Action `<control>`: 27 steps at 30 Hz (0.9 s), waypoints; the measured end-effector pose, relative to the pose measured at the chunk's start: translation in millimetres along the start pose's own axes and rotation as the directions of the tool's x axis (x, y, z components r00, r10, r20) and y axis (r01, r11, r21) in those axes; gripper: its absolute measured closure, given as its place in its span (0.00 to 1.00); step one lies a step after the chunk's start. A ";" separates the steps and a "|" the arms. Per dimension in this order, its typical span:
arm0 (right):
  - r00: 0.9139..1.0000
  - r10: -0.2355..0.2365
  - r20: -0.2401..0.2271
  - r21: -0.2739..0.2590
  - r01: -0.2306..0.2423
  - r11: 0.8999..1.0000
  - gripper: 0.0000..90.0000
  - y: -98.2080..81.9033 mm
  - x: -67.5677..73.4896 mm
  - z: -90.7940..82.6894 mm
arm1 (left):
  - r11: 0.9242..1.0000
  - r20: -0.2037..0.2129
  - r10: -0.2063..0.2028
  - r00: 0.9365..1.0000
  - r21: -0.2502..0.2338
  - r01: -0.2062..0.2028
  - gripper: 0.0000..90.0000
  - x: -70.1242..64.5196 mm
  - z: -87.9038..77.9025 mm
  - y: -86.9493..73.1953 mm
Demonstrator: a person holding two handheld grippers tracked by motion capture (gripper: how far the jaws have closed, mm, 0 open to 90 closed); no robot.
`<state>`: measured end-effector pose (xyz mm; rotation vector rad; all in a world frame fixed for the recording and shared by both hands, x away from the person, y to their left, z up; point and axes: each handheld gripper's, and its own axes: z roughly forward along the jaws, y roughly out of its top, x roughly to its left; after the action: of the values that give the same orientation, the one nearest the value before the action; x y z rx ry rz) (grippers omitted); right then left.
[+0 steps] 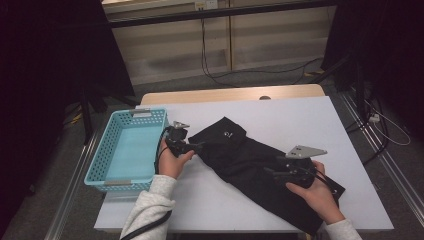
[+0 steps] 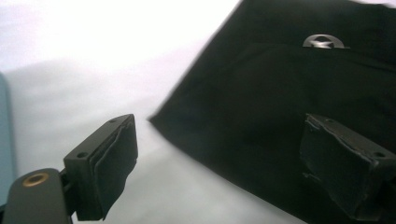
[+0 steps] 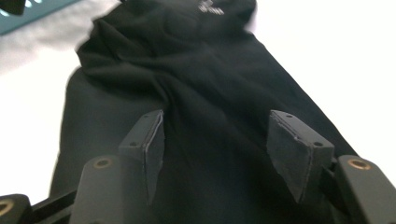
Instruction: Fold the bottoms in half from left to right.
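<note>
The work in hand looks like folding or gathering a black garment (image 1: pixel 250 162) that lies spread slantwise on the white table (image 1: pixel 300 120), likely bound for the blue basket (image 1: pixel 127 150) at the left; I judge this a pause between grasps, both tools repositioning over the cloth. The left gripper (image 2: pixel 219 158) has its jaws wide apart with nothing pressed between them: in the left gripper view the near edge of the garment runs across the gap, one pad (image 2: pixel 109 168) over bare table and the other (image 2: pixel 345 168) over black cloth, and I cannot tell whether that pad touches it. The right gripper (image 3: pixel 217 154) also stands open, roughly halfway, and holds nothing; the garment stretches ahead of and beneath its jaws, a ridge of folds leading away from the gap toward a small pale logo (image 3: pixel 209 8) at the far end. The next move, as I judge it, calls for each pair of jaws to drop onto an edge or fold and close before any lift.
</note>
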<state>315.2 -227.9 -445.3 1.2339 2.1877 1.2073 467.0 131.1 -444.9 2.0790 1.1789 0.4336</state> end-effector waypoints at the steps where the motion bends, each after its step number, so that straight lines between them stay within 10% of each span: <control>1: 1.000 0.003 0.015 0.000 -0.003 1.000 0.40 -2.3 -2.8 -3.6 | 1.000 0.001 0.000 1.000 0.000 0.000 0.13 1.0 2.2 1.2; 17: 0.984 0.095 0.149 -0.012 -0.094 0.995 0.38 -31.2 -43.6 -50.2 | 0.999 -0.008 -0.021 1.000 0.041 0.022 0.14 6.2 31.1 2.0; 27: 0.962 0.143 0.234 -0.003 -0.146 0.989 0.36 -48.3 -66.3 -80.1 | 0.985 0.076 -0.126 0.989 0.124 0.117 0.89 3.7 19.3 8.1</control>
<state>275.2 -335.4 -445.2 1.4828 1.9677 1.0401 485.2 123.6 -452.8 2.0898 1.3013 0.2220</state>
